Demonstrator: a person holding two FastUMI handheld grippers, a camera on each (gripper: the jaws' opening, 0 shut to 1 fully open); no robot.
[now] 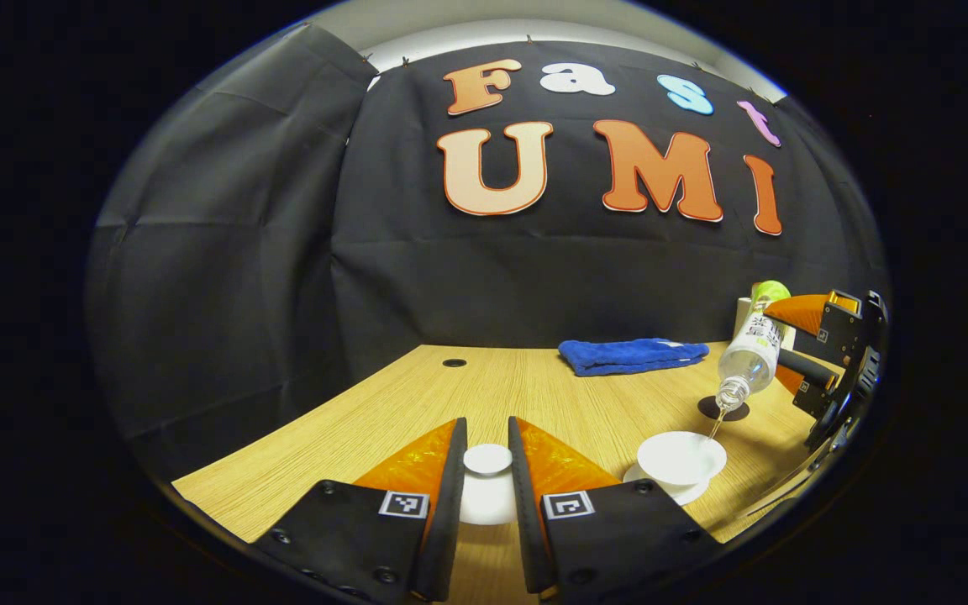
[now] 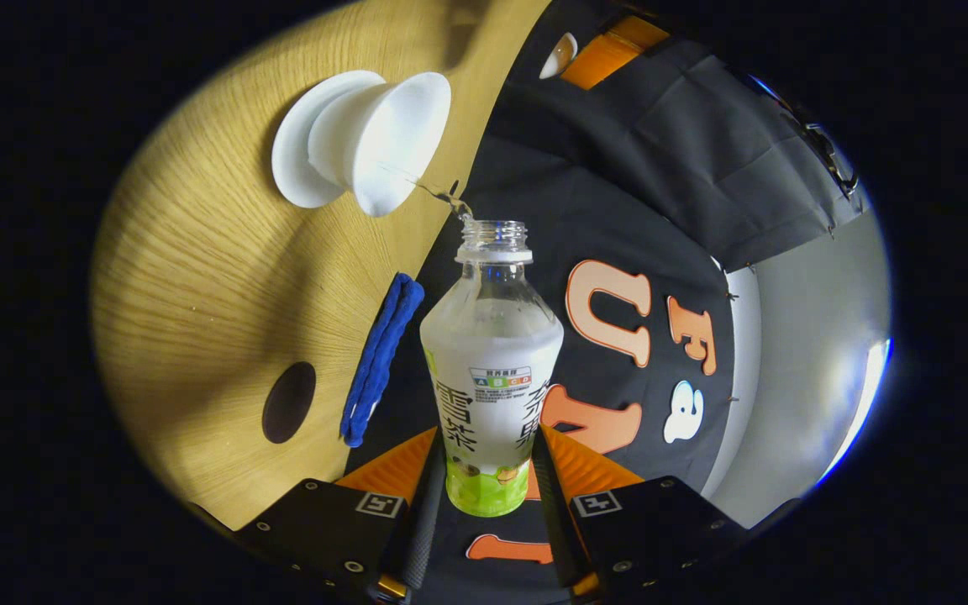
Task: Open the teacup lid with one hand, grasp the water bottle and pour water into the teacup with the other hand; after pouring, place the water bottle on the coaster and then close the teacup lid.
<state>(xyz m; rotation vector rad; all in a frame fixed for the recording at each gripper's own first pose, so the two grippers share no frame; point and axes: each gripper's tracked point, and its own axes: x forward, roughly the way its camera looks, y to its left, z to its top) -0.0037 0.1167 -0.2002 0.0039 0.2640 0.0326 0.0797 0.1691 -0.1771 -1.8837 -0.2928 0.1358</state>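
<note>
While a folded blue towel (image 1: pixel 631 355) and round dark coaster (image 1: pixel 723 409) lie behind the white porcelain teacup (image 1: pixel 680 460), the right gripper (image 2: pixel 488 496) clamps the tilted clear plastic water bottle (image 2: pixel 491 370), trickling water in. Left gripper (image 1: pixel 486 470) pinches the white round lid (image 1: pixel 487 459) aside above the wooden table (image 1: pixel 534 395).

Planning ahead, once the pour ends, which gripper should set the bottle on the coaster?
Right. The right gripper is already shut on the tilted bottle, and the coaster lies just under it. The left gripper holds the lid.

The light wood-grain surface (image 1: pixel 534 395) carries a folded blue cloth (image 1: pixel 631 355), a dark round coaster (image 1: pixel 723 409) and a white saucer (image 1: pixel 690 494) with its white ceramic teacup (image 1: pixel 681 458), all ahead-right of the left hand-held gripper (image 1: pixel 487 491).
</note>
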